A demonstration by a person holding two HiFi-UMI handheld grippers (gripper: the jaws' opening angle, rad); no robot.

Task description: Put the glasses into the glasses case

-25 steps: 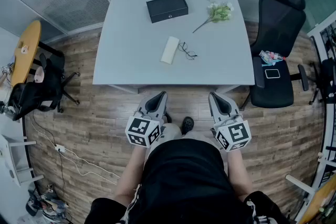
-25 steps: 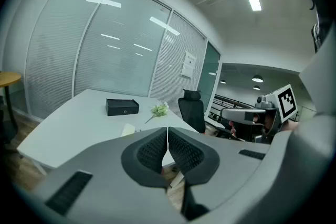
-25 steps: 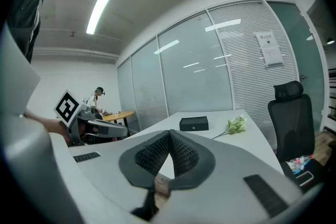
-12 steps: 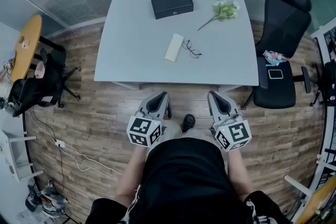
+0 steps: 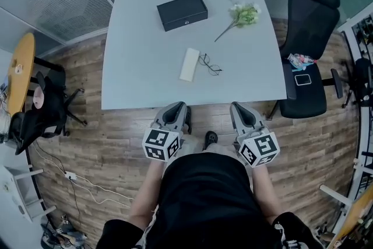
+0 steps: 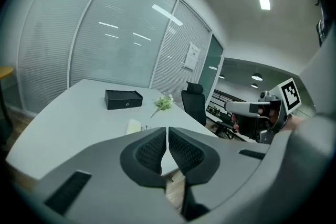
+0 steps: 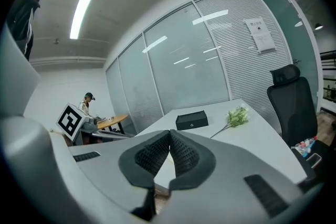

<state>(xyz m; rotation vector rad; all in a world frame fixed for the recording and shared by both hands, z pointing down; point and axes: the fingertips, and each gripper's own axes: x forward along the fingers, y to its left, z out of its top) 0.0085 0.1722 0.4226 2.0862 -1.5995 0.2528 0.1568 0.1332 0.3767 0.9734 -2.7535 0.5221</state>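
Note:
Thin dark-framed glasses (image 5: 208,63) lie on the pale grey table (image 5: 140,84), just right of a white flat case (image 5: 189,60); the case (image 6: 133,126) also shows in the left gripper view. A black box-shaped case (image 5: 182,11) (image 6: 123,98) (image 7: 191,119) rests farther back on the table. My left gripper (image 5: 176,110) (image 6: 167,131) and right gripper (image 5: 238,109) (image 7: 169,136) are held side by side just short of the table's near edge. Both are shut, tips touching, with nothing between them.
A flower sprig (image 5: 240,16) (image 7: 236,117) lies at the table's back right. A black office chair (image 5: 307,61) with small items on its seat stands right of the table. A yellow round table (image 5: 20,64) and dark chair (image 5: 44,111) are at the left; cables lie on the wood floor.
The table has drawn nearer to both grippers in the head view; its near edge now lies right by the fingertips. Both grippers stay shut and empty.

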